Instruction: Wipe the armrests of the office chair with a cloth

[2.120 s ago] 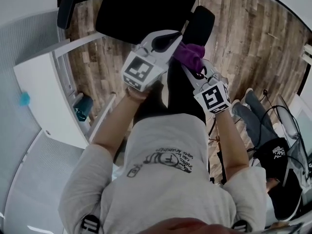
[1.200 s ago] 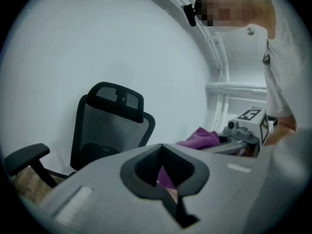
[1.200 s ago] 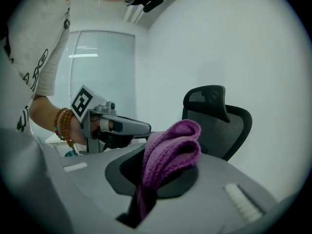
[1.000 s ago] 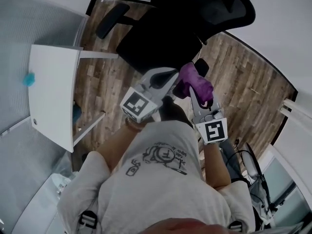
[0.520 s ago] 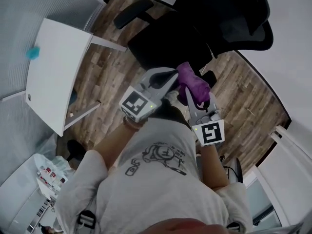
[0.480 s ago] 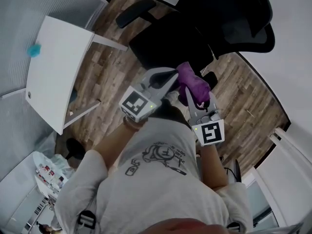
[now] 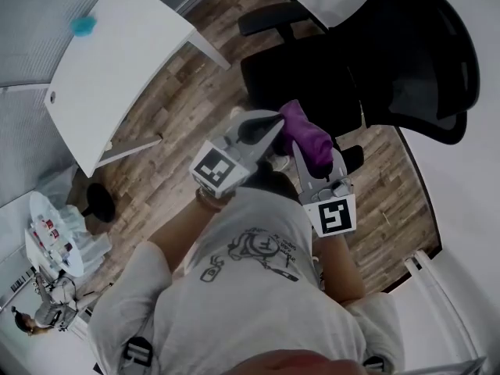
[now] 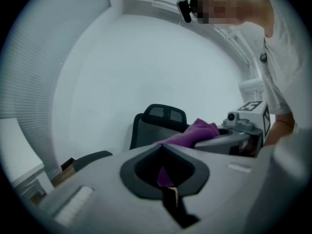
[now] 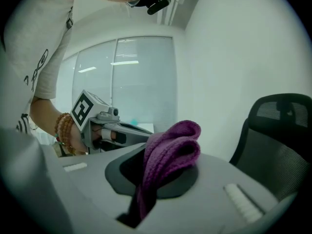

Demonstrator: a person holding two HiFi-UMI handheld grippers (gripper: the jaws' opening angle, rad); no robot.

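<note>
The black office chair (image 7: 312, 73) stands ahead on the wood floor, its backrest (image 7: 426, 49) at the upper right. One armrest (image 7: 269, 18) lies at the far side, the other (image 7: 351, 159) just right of my grippers. My right gripper (image 7: 305, 148) is shut on a folded purple cloth (image 7: 305, 135), which bulges over its jaws in the right gripper view (image 9: 170, 150). My left gripper (image 7: 269, 125) is shut beside the cloth, with nothing clearly held. In the left gripper view the cloth (image 8: 195, 132), the chair (image 8: 161, 123) and an armrest (image 8: 92, 157) show beyond the jaws.
A white table (image 7: 117, 61) with a small blue thing (image 7: 83, 26) on it stands to the left. A black round base (image 7: 98, 201) sits below its edge. A cart with small items (image 7: 55, 241) and a person (image 7: 39, 315) are at the lower left. White walls close the right.
The head view has swung round: chair and table sit higher and further right. The cloth, earlier close by the near armrest, is now held up beside the seat. Both grippers stay together.
</note>
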